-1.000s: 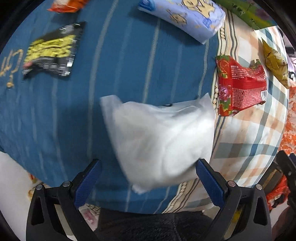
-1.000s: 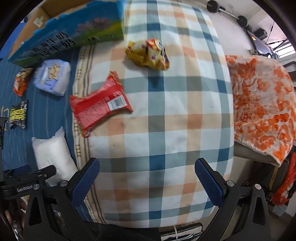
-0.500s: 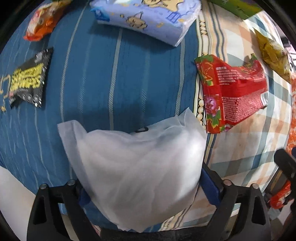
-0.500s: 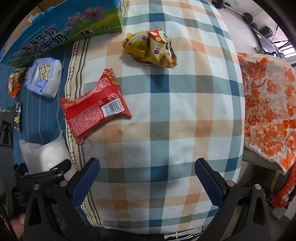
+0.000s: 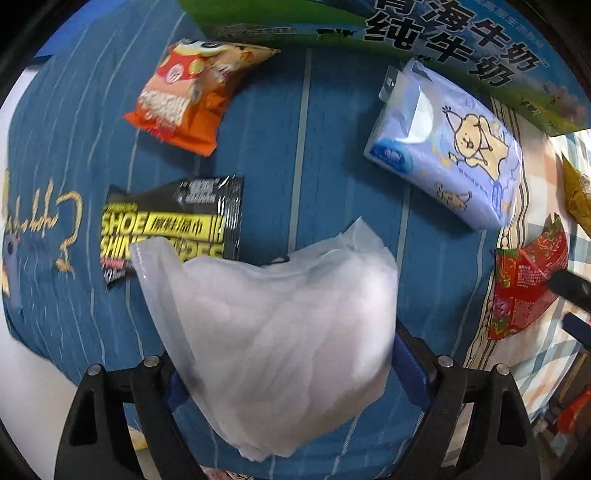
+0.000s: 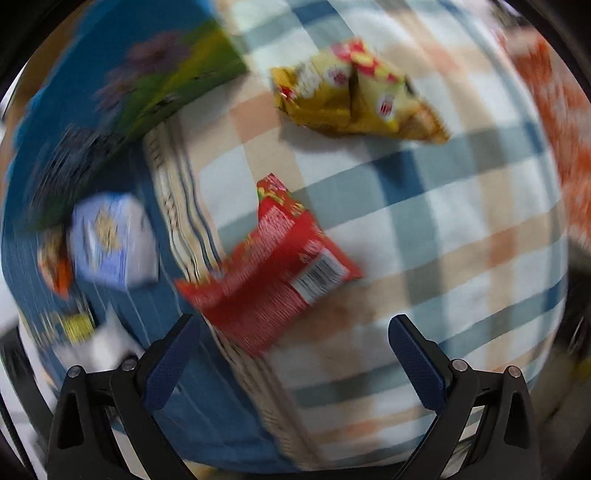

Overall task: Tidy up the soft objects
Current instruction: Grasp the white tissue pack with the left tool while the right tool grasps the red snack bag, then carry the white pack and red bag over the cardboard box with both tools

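Note:
My left gripper [image 5: 288,365] is shut on a soft white plastic pack [image 5: 273,347] and holds it over the blue striped cloth [image 5: 325,155]. Beyond it lie a black and yellow shoe wipes pack [image 5: 177,218], an orange snack bag [image 5: 192,92] and a light blue tissue pack [image 5: 450,147]. My right gripper [image 6: 295,354] is open and empty, just above a red snack bag [image 6: 280,269] on the checked cloth [image 6: 461,229]. A yellow snack bag [image 6: 354,96] lies farther off. The right wrist view is blurred.
A blue and green milk carton box [image 5: 406,26] stands along the far edge of both cloths, also in the right wrist view [image 6: 122,110]. An orange patterned cloth [image 6: 554,110] lies at the right. The red bag [image 5: 524,288] lies on the seam between cloths.
My left gripper has closed on the white pack and carried it farther over the blue cloth, toward the wipes and tissue packs. My right gripper has moved down and toward the red bag, still open.

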The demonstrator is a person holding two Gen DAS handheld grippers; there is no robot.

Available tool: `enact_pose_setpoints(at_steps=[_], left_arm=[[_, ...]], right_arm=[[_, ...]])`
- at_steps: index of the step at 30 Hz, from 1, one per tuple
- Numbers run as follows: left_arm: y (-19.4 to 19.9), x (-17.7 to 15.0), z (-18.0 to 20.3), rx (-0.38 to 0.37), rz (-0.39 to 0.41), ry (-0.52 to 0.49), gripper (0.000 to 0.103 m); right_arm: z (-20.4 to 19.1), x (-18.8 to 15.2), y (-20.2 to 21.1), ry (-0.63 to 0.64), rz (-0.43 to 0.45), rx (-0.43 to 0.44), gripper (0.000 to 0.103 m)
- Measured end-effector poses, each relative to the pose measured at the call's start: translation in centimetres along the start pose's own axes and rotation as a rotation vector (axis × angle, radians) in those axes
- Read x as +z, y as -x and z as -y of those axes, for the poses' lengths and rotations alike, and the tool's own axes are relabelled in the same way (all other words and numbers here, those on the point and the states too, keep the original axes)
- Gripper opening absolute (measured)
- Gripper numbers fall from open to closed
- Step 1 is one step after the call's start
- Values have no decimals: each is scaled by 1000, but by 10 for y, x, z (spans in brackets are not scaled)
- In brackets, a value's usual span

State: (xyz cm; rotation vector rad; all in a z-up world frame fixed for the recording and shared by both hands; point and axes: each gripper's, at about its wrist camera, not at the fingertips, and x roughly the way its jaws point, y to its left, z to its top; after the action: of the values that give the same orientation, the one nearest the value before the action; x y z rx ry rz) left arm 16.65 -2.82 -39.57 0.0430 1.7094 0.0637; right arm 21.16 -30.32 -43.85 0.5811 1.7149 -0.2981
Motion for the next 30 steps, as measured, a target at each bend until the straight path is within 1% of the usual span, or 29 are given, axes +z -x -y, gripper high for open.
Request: enact_pose_setpoints(at_steps=[1,2,3,4,5,6,7,8,9,11,12,13,16,18,20,22,24,26,27,28,29,30], left_arm=[[-2,0,0,-8,-5,-9,89],[-4,0,1,-14,-11,-19,89],[-2,1,0,-18,-13,-28,90],[-3,0,0,-23,-15,-37,91],[-1,-5,3,-32,-20,-44,91],[4,-2,6,-47,-29,-44,91],[4,3,3,-69,-42,-41,91],[1,2,1,-96,-60,-34,91],[-6,11,-10,-110,-69,-31,91],[-10,8,-15,-144,-84,-24,92],[-11,9,-19,-156,-90,-23,92],[-14,7,-20,-167,-95,-24,93],[-26,-1,-26,-174,-104,-44,94],[-40,-3,-26,-170,-108,-55,96],[-45,-7,-22,-166,-91,-59,96],[-46,-13,-24,-157,-76,-70,96],[-42,-13,-11,-148,-65,-76,94],[-42,-20,-7,-140,-56,-80,90],[-40,-19,-1,-137,-54,-84,90],[-35,-27,2,-135,-53,-88,89],[-25,-37,5,-135,-53,-88,89],[-16,-45,10,-136,-56,-90,89]], right_arm=[[0,3,-5,-41,-8,10,99],[-2,5,-10,-81,-16,11,95],[-2,6,-13,-117,-17,19,87],[-4,6,-15,-136,-17,14,81],[-4,7,-16,-138,-17,-1,70],[-6,6,-17,-135,-20,-16,62],[-8,4,-18,-124,-30,-24,60],[-11,3,-18,-105,-36,-40,57],[-17,0,-17,-63,-42,-67,56],[-33,-9,-16,51,-59,-129,55],[-40,-15,-16,136,-69,-171,54],[-43,-19,-16,182,-72,-194,54],[-54,-45,-19,394,-98,-321,54],[-54,-56,-20,450,-103,-349,54],[-47,-60,-14,418,-93,-324,56],[-38,-54,-8,342,-86,-277,59],[-27,-51,-4,255,-83,-222,61],[-21,-49,-4,202,-78,-213,61],[-20,-50,-4,178,-69,-211,60],[-19,-51,-5,167,-64,-217,59],[-19,-50,-7,167,-60,-222,54],[-18,-43,-12,173,-51,-225,53]])
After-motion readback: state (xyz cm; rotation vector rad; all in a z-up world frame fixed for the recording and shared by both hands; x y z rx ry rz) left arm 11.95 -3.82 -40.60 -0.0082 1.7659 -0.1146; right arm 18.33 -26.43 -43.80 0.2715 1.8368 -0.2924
